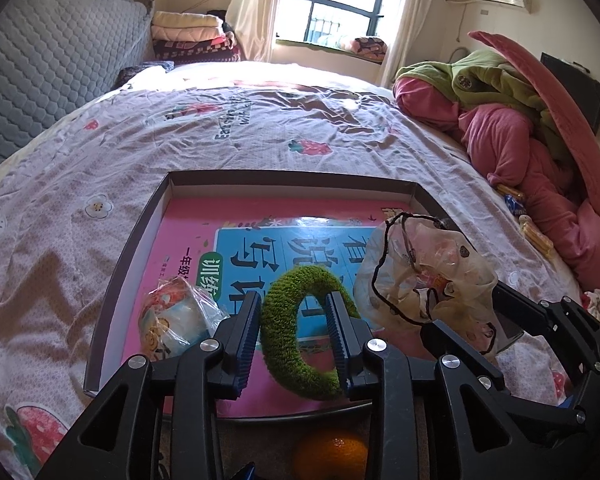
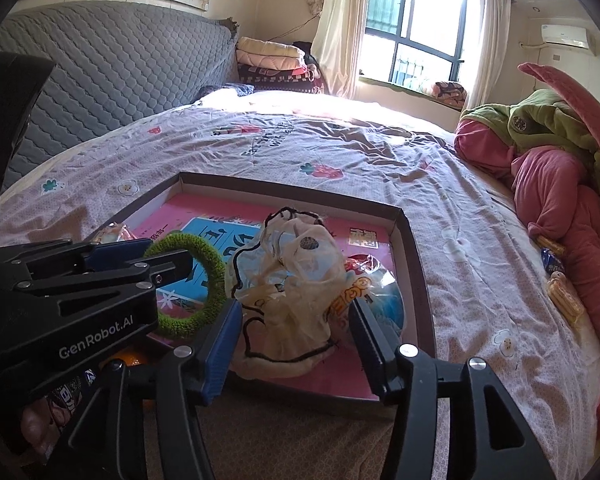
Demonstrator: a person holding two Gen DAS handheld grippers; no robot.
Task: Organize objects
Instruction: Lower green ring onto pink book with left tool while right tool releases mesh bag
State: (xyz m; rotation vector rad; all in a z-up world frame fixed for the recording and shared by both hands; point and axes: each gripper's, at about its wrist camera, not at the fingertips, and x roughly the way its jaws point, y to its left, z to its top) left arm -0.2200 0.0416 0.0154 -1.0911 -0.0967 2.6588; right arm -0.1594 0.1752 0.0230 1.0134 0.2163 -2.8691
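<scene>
Progress looks well advanced, judging by what already lies inside the shallow box (image 1: 139,240) on the bed. We take that box as our landmark. On its floor sits a pink workbook (image 1: 235,236). On the workbook, toward the near left of the box, lies a small wrapped packet (image 1: 171,316). At the near middle lies the fuzzy green ring (image 1: 295,320), and toward the near right the crumpled translucent bag (image 1: 424,276) with its black cord.

Our left gripper (image 1: 295,332) hangs over the near edge of the box with its jaws parted. One pad stands outside the ring's left arc and the other inside the loop, and neither seems to press on it, so we judge the ring released and resting in the box. Our right gripper (image 2: 295,336) stands open on either side of the bag, with clear gaps at both pads, so the bag too appears set down.

What seems left lies outside the box: an orange (image 1: 332,454) just in front of its near edge, and some snack packets (image 2: 564,294) well to the right of it, beside the heap of pink and green bedding (image 2: 548,168).
</scene>
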